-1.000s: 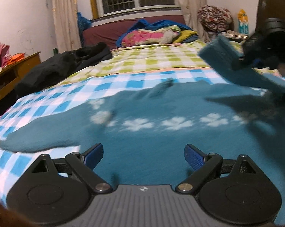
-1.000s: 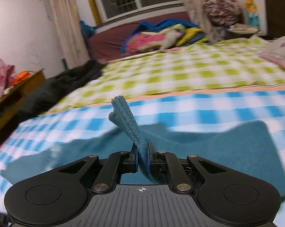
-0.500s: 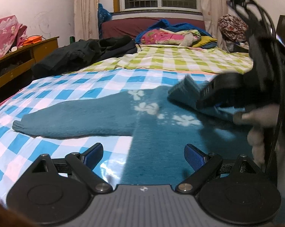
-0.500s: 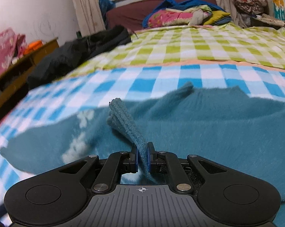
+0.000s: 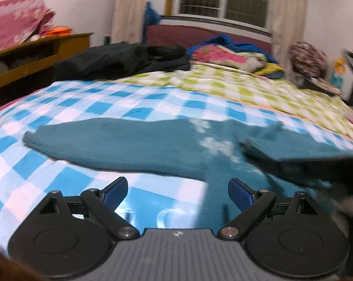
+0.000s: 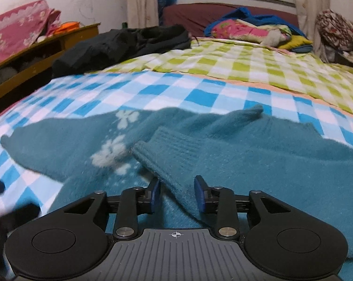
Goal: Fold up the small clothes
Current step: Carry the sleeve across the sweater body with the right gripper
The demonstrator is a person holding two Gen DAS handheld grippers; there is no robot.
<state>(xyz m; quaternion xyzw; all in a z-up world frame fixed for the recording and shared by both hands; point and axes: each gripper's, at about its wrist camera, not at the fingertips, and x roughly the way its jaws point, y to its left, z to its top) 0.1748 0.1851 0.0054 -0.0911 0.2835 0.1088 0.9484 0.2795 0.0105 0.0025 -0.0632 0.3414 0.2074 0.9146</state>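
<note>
Far sleeve: I see the sweater's (image 5: 139,145) spread sleeve (image 5: 87,138) stretching out to the left over the blue-checked sheet (image 5: 59,107), long axis running left to right, cuff end farthest left
Left gripper (image 5: 176,190): I have its jaws wide apart and empty, hovering over bare sheet just beside the sweater's lower left edge; that spread sleeve lies ahead and to the left
Nearer hand: I judge the left one is closer to the spread sleeve, so the next fold falls to it
Folded sleeve (image 6: 169,161): already laid across the body, cuff pointing up and left
Right gripper (image 6: 177,193): I have just been opening its jaws; the folded sleeve's edge lies between them, pads apart and no longer pinching it
</note>
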